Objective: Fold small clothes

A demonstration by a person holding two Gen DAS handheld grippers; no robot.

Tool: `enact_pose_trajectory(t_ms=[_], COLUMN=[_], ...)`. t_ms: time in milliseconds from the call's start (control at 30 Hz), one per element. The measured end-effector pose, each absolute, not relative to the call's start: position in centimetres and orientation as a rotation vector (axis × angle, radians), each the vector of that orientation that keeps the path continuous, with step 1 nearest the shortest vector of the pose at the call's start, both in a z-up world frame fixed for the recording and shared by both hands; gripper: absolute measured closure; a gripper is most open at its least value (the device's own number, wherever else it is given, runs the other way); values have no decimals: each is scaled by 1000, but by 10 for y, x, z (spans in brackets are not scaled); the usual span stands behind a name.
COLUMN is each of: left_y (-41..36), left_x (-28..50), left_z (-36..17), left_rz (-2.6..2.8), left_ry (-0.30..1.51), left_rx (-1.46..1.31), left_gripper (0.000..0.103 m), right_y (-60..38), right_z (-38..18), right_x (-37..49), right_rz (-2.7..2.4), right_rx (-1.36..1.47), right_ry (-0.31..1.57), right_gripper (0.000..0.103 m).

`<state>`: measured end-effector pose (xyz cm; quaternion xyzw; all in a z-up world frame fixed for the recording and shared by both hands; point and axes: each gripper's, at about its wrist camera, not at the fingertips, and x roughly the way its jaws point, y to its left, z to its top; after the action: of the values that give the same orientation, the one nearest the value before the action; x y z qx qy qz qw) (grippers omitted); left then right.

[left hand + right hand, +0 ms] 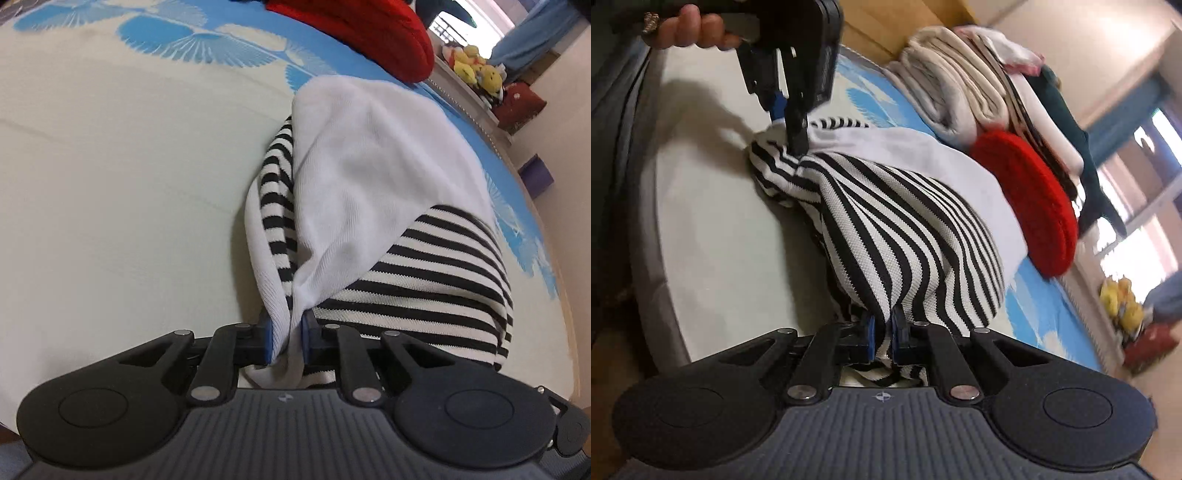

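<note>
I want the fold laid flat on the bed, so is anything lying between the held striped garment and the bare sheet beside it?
Nothing visible does. The striped garment, pinched by the left tool and right tool, has bare sheet beside it. The red knitted item lies on the far side.

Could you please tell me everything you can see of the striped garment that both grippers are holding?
The striped garment is a knit piece with black and off-white stripes and a plain white panel or lining draped over part of it. It is bunched and lifted into a hump above the pale bed sheet, not flat. The left gripper pinches a white edge; the right gripper pinches a striped fold. Its far side lies next to a red knitted item; actual contact cannot be told.
</note>
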<state>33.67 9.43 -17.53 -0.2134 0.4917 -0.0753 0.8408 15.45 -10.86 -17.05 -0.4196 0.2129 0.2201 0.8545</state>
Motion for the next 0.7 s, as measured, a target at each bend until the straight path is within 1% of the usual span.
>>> enact_pose_trajectory(t_ms=[33, 67, 100, 133, 167, 233, 267, 333, 400, 433, 467, 500, 567, 700], left_y=[95, 96, 99, 100, 101, 99, 98, 96, 100, 99, 99, 101, 105, 115], left_x=[336, 336, 334, 332, 330, 327, 324, 319, 315, 315, 316, 315, 314, 305], left_z=[-175, -174, -171, -169, -167, -162, -160, -156, -151, -150, -151, -152, -153, -142], left_rz=[-164, -156, -139, -126, -126, -130, -125, -118, -114, -110, -106, -104, -89, -50], left_ry=[1032, 1026, 1017, 1002, 988, 967, 956, 940, 934, 934, 934, 934, 927, 888], left_rx=[-460, -457, -457, -464, -469, -454, -440, -421, -417, -418, -423, -429, -441, -474], left_gripper=[76, 61, 55, 46, 45, 45, 45, 45, 45, 45, 45, 45, 45, 45], right_y=[-112, -116, -121, -128, -137, -155, -161, -162, -153, -145, -136, -127, -115, -105], right_z=[-166, -161, -151, -136, -119, -90, -78, -65, -71, -82, -97, -116, -142, -144], right_x=[156, 157, 158, 160, 161, 166, 170, 180, 192, 198, 204, 207, 193, 182], right_rz=[464, 469, 481, 499, 512, 519, 507, 474, 485, 500, 514, 520, 519, 568], right_rx=[-846, -804, -740, -637, -513, -283, -203, -142, -181, -229, -286, -360, -477, -554], right_ry=[459, 473, 497, 525, 536, 500, 473, 435, 446, 479, 538, 595, 548, 550], right_gripper=[93, 88, 84, 80, 79, 79, 79, 79, 84, 91, 96, 96, 95, 96])
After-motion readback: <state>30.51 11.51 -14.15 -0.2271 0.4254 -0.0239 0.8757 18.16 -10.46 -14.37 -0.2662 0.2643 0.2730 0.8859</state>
